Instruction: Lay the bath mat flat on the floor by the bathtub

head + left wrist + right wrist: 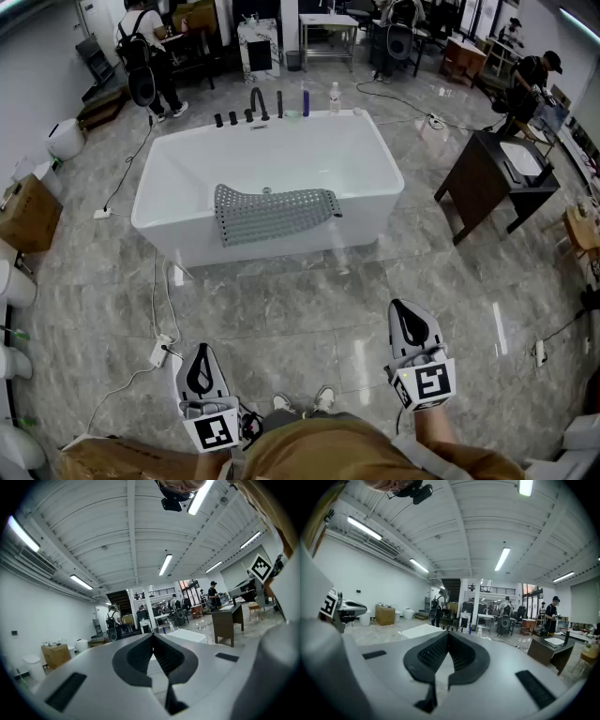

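Bath mat, grey and perforated, lay draped over the near rim of the white bathtub at twelve o'clock in the head view, well apart from both tools. The left gripper at seven o'clock and the right gripper at five o'clock hung over the marble floor. In the left gripper view the jaws were pressed together on nothing, with the tub beyond them. In the right gripper view the jaws met likewise, empty. The pale slab at eleven o'clock was probably the tub, and the mat could not be made out there.
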